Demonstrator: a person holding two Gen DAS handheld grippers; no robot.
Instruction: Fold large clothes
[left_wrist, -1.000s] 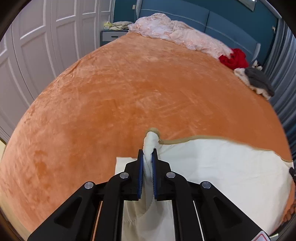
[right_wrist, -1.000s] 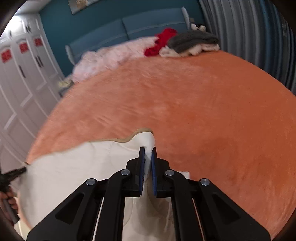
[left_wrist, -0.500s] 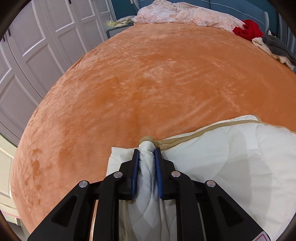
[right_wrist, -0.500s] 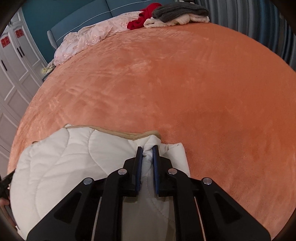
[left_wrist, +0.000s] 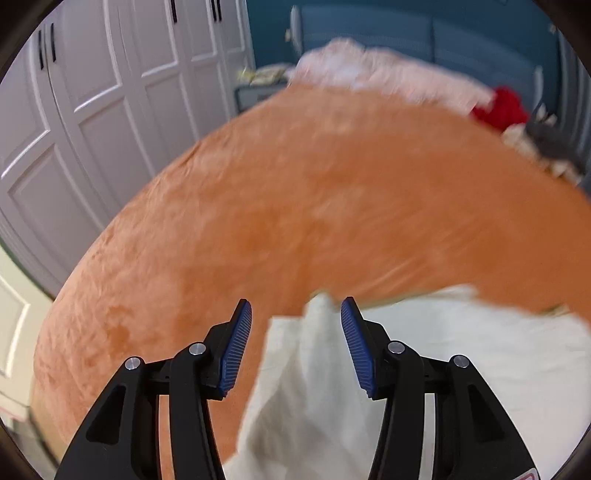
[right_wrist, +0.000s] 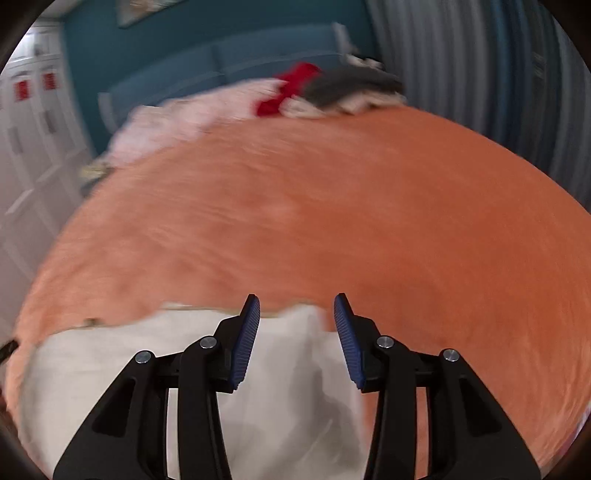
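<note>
A cream quilted garment (left_wrist: 461, 354) lies folded on the orange bed cover (left_wrist: 332, 192). Its left corner stands up between the jaws of my left gripper (left_wrist: 296, 314), which are opening; the blue pads (left_wrist: 236, 347) stand apart from the cloth. In the right wrist view the same cream garment (right_wrist: 110, 369) spreads to the lower left, and its right corner lies below my right gripper (right_wrist: 297, 308). Those jaws are opening too, with the fingers (right_wrist: 347, 339) clear of the fabric. Both views are blurred.
The orange bed cover (right_wrist: 369, 221) stretches far ahead. At the headboard lie a pink heap (left_wrist: 369, 74), a red garment (left_wrist: 502, 107) and a grey and white pile (right_wrist: 351, 88). White wardrobe doors (left_wrist: 92, 110) stand on the left, a striped curtain (right_wrist: 480, 74) on the right.
Both grippers were shut on the cream garment's corners and have let go, jaws spreading. Both cameras tilted up, so more of the room shows; the garment now rests on the bed.
</note>
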